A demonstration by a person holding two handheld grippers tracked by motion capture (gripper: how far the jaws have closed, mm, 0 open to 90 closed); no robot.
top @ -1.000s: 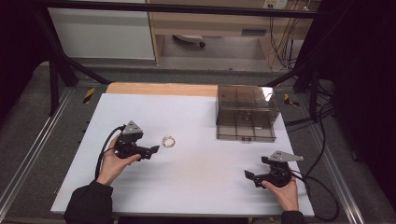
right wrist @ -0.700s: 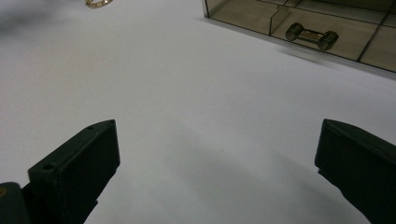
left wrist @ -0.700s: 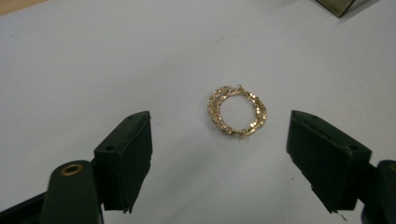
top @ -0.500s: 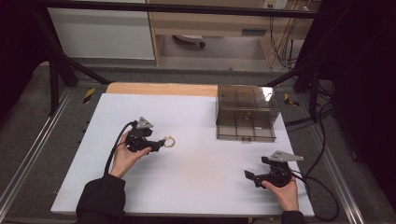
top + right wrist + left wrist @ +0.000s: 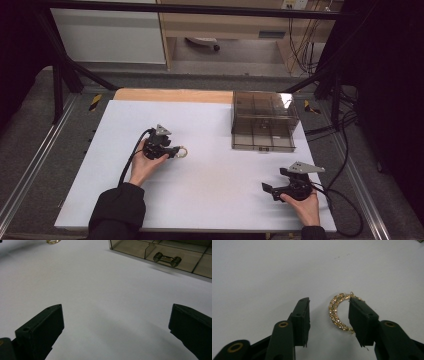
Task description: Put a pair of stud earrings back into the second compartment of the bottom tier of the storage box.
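A small gold glittering hoop (image 5: 183,152) lies flat on the white table sheet (image 5: 215,180), left of centre. My left gripper (image 5: 176,151) has come down over it. In the left gripper view the hoop (image 5: 334,312) lies between the jaws of that gripper (image 5: 329,303), which have just been closing. The right-hand pad (image 5: 359,315) covers the hoop's edge, while the other pad stands well off it, so nothing is pinched. My right gripper (image 5: 268,189) rests near the front right of the table, and in its own view it (image 5: 116,315) is wide open with nothing in it.
A smoky transparent drawer box (image 5: 263,120) stands at the back right, its metal handle (image 5: 167,258) facing the front. The hoop (image 5: 53,241) shows far off in the right gripper view. A bare wooden strip (image 5: 170,95) runs along the table's far edge.
My left gripper moved right and down to the hoop, and its jaws narrowed around it. The right hand and its gripper stayed where they were.
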